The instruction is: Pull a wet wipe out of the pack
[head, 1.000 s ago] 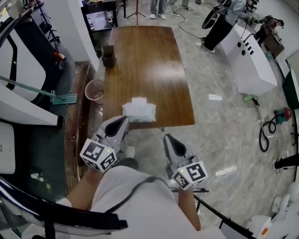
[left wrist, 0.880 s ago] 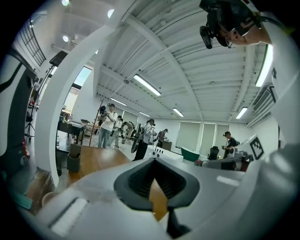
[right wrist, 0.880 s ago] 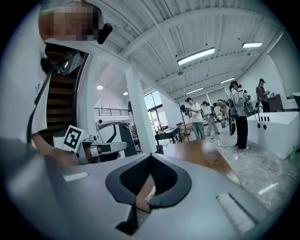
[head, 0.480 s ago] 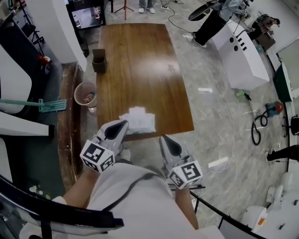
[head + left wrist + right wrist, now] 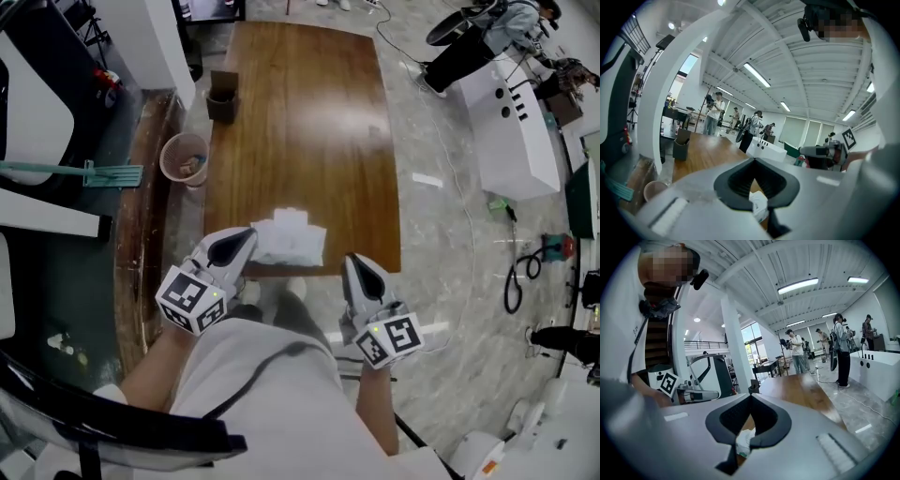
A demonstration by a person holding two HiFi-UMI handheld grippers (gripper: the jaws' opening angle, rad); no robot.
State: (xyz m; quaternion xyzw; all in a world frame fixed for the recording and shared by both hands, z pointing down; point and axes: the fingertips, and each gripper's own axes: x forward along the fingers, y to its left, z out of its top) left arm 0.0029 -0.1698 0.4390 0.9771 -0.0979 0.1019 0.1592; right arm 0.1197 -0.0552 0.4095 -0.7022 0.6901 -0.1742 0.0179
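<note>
The white wet wipe pack [image 5: 289, 239] lies near the front edge of the brown wooden table [image 5: 309, 112], with a wipe sticking up from its top. My left gripper [image 5: 246, 234] is shut and empty, its tip just over the table's near edge by the pack's left side. My right gripper [image 5: 352, 261] is also shut and empty, at the table's front edge, right of the pack. In the left gripper view the pack [image 5: 758, 206] shows through the gap behind the closed tips [image 5: 754, 159]. The right gripper view shows the pack [image 5: 744, 441] the same way.
A dark box [image 5: 222, 105] stands at the table's far left edge. A round bin [image 5: 185, 159] and a mop [image 5: 89, 173] are on the floor to the left. A white counter [image 5: 511, 122] and cables [image 5: 514, 281] lie to the right. People stand far off.
Both grippers have moved forward toward the table. The left tip now reaches the table's edge beside the pack, and the right one has come up to the front edge.
</note>
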